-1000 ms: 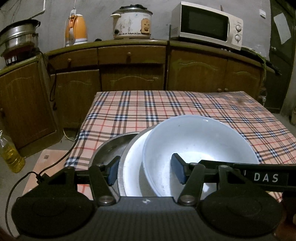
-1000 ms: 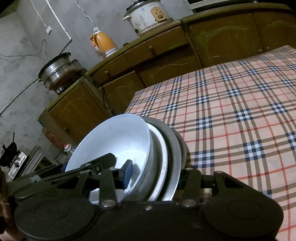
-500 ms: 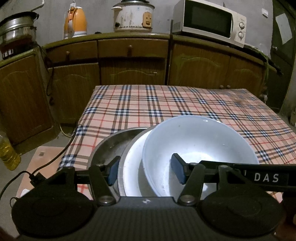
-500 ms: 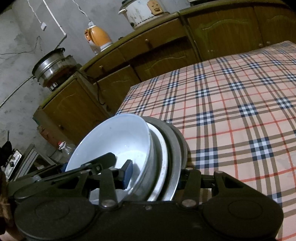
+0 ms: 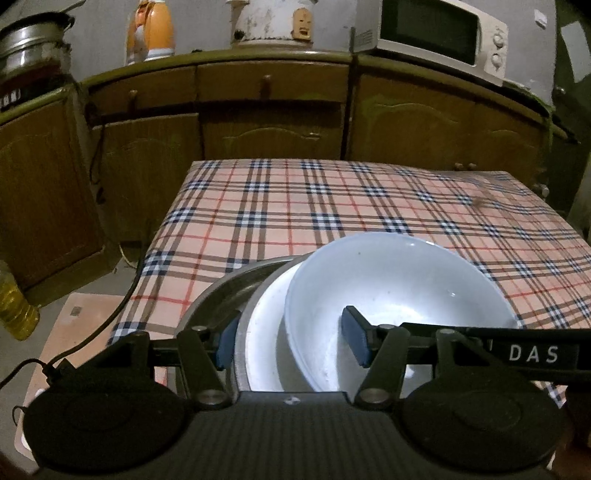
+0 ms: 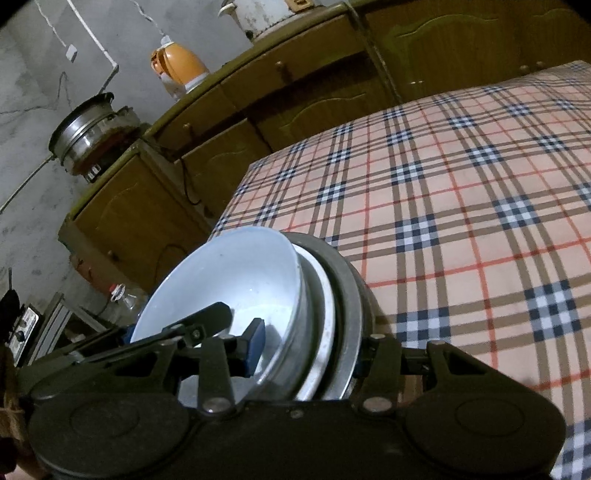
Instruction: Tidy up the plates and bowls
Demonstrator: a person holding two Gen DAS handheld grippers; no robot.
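While stacked, dishes (image 5: 388, 295) gripped | left tongs (image 5: 291, 338) clamped on them | right tongs (image 6: 308, 349) likewise

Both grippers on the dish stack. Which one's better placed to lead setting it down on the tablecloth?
Probably right gripper: bare tablecloth lies on its side, whereas left gripper clamps the stack on the table-edge side.

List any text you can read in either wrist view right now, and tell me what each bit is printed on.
"DAS": white letters on the black arm of the right gripper, seen crossing the bowl in the left wrist view.
Microwave: marks by the knobs too small to read.
Label on the steel pot: blurred, unreadable.
Nothing else legible in either view.
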